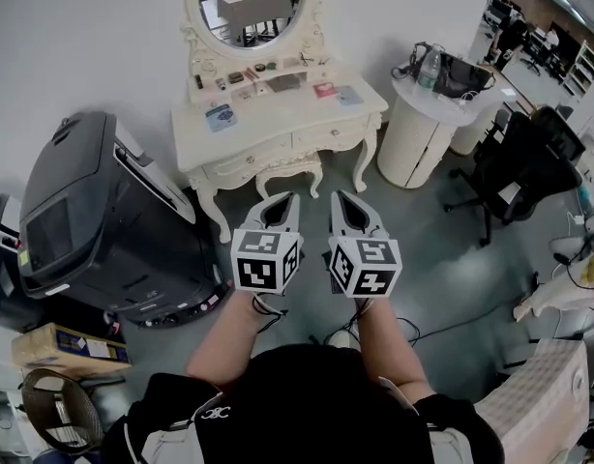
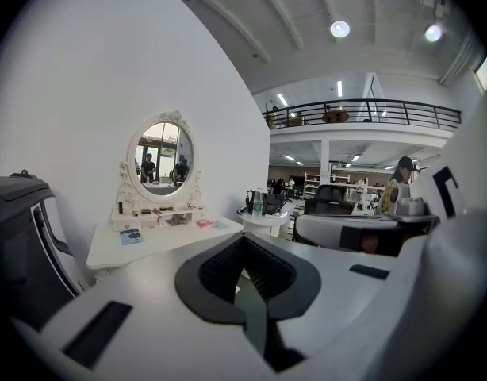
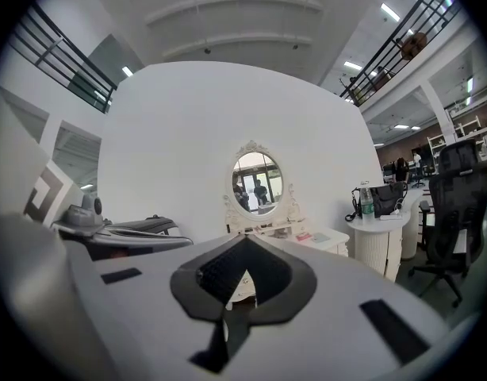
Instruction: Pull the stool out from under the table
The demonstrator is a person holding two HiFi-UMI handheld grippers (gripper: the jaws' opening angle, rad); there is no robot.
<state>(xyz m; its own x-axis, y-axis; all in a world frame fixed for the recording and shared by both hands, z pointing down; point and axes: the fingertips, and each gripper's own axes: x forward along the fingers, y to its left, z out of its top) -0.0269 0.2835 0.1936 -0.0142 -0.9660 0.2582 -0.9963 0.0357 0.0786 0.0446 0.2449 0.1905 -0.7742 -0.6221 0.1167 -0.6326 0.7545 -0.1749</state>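
A white ornate stool (image 1: 289, 173) stands tucked under the white dressing table (image 1: 278, 129), between its curved legs. An oval mirror (image 1: 251, 6) rises at the table's back, and small items lie on the top. I hold both grippers side by side in the air, short of the stool and pointing at it. The left gripper (image 1: 282, 199) is shut with nothing in it, and so is the right gripper (image 1: 341, 197). In the left gripper view the table (image 2: 160, 243) lies ahead beyond the shut gripper (image 2: 243, 238). The right gripper view shows its shut gripper (image 3: 245, 241) below the mirror (image 3: 257, 182).
A large black machine (image 1: 94, 225) stands close to the table's left. To the right are a round white side table (image 1: 423, 133) with a bag and bottle, then a black office chair (image 1: 519, 162). A cardboard box (image 1: 70, 348) lies at lower left. Cables run over the grey floor.
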